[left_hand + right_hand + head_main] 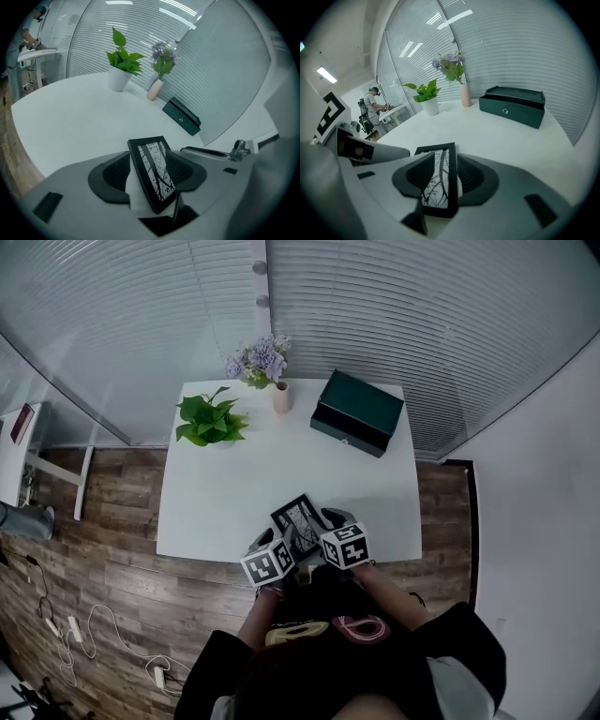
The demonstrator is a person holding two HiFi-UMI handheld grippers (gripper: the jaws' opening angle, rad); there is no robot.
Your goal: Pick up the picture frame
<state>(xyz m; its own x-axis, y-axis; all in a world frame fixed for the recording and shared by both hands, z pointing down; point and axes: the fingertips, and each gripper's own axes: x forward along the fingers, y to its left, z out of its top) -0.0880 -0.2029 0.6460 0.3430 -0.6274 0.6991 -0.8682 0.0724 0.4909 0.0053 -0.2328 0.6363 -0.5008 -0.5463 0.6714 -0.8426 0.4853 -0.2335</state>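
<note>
The black picture frame (300,520), with a branch drawing in it, stands tilted near the front edge of the white table (225,507). My left gripper (287,540) reaches it from the front left and my right gripper (326,524) from the front right. In the left gripper view the frame (154,171) stands between the jaws of the left gripper (149,174), and a gap shows beside the left pad. In the right gripper view the frame (438,180) stands edge-on inside the right gripper (440,177), with white showing by the right pad. Both stand open.
A potted green plant (208,420), a pink vase of purple flowers (279,396) and a dark green box (357,412) stand along the table's far side. Glass walls with blinds rise behind. Cables lie on the wooden floor (103,634) at the left.
</note>
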